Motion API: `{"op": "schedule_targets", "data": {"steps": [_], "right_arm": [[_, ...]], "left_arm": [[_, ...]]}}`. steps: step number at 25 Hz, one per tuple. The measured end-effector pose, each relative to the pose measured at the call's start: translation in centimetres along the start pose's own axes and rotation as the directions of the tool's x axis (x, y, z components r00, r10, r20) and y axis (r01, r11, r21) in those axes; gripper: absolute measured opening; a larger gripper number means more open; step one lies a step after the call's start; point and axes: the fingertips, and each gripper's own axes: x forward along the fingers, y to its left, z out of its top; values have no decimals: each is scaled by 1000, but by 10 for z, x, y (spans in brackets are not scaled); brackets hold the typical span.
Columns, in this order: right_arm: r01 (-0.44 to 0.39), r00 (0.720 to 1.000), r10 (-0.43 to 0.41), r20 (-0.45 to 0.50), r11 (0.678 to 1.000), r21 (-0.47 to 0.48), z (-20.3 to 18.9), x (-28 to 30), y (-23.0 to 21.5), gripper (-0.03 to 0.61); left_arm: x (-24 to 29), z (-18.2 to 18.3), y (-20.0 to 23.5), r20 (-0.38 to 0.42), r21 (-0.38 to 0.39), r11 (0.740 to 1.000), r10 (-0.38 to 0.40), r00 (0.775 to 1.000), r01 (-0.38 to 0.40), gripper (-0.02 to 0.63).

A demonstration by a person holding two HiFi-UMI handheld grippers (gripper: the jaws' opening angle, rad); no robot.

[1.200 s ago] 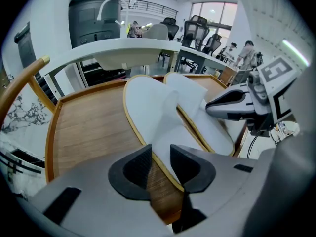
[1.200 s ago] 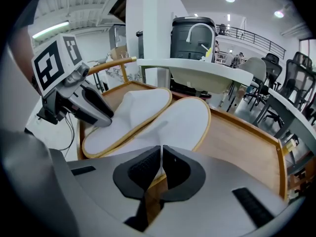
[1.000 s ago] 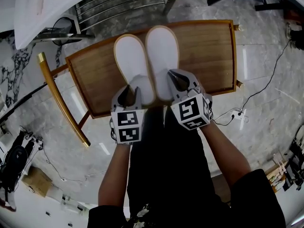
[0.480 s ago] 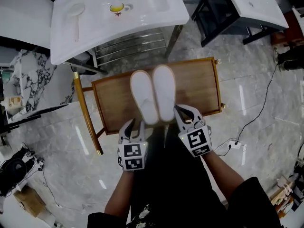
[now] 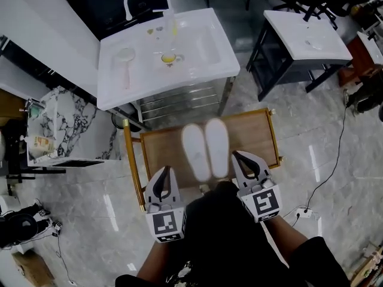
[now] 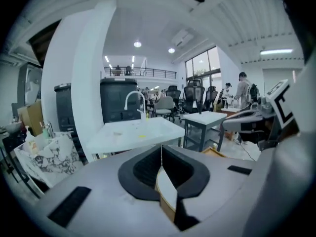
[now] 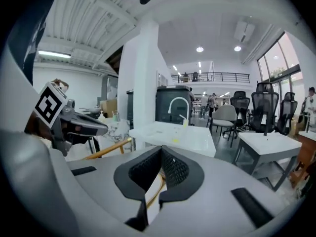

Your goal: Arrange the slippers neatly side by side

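Two white slippers lie side by side, toes pointing away, on a wooden bench (image 5: 161, 154): the left slipper (image 5: 195, 152) and the right slipper (image 5: 216, 147) touch along their inner edges. My left gripper (image 5: 163, 171) hangs at the bench's near edge, left of the slippers and apart from them. Its jaws are closing, tips meeting in the left gripper view (image 6: 161, 149), with nothing between them. My right gripper (image 5: 239, 155) sits just right of the right slipper's heel without touching it. Its jaws are closing too, tips together (image 7: 161, 149) and empty.
A white sink table (image 5: 167, 52) with a faucet stands beyond the bench, a metal rack (image 5: 179, 100) under it. Another white table (image 5: 308, 37) is at the far right. Marble slabs (image 5: 60, 124) lean at the left. A cable and socket (image 5: 305, 211) lie on the floor.
Both grippers have drawn back from the slippers' heels toward my body, and the left jaws have closed. The head view has pulled up and away; the slippers stay side by side.
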Motion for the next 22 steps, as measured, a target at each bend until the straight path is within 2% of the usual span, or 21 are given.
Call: {"op": "schedule_targets", "data": {"steps": [5,9,11,13,17,22], "right_arm": [[51,990,-52,130,999,10,43,-10,-8,-2],[102,978,-93,188,994,-40,63,-13,-8,-2],[113,975,-107,197,993,-20,67,-13,-9,-2],[136,963,-131,234,991,-8,78,-18,-10,-2],[179,939,-160,303,983,-36,103,-35,-9,-2],[173,941,-156,299,985,-29,108,-37,-13,-3]], "left_arm": [[-14,58,1,181,26,1000,-14,983,10,9],[-24,89,4,276,69,997,22,961,-43,9],[-26,95,6,292,80,995,31,956,-57,9],[-26,100,8,298,58,997,26,954,-45,8],[-31,120,6,349,52,998,18,937,-39,9],[-30,126,2,348,57,997,30,937,-53,9]]}}
